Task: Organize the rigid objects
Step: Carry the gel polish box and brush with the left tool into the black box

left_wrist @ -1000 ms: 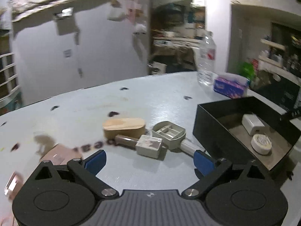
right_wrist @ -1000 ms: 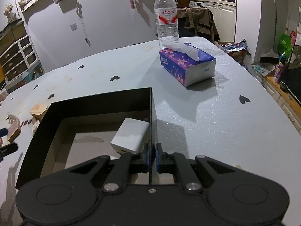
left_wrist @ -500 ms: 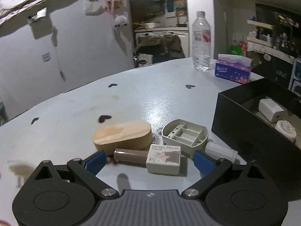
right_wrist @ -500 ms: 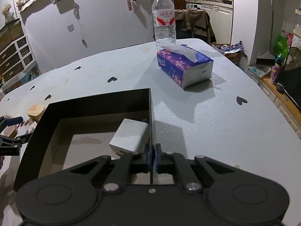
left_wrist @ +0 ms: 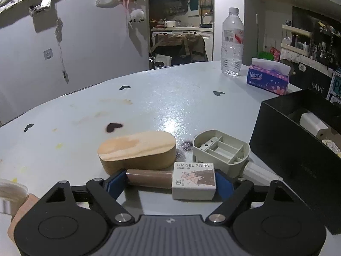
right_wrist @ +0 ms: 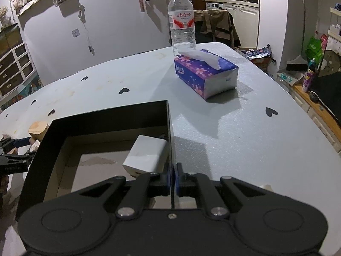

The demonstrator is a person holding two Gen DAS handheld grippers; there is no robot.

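Surface carries a black box near its right edge; the right gripper pinches the box's side wall, likely to steady it. The left gripper, jaws just closing, brackets the gel polish bottle end to end. The bottle lies flat beside the wooden block, long axis crosswise, cap pointing left.

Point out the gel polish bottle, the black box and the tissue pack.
Brown gel polish bottle with white cap (left_wrist: 170,179), left wrist view, on the cap.
Black open box (right_wrist: 106,115), right wrist view, far wall.
Purple floral tissue pack (right_wrist: 204,72), right wrist view, top face.
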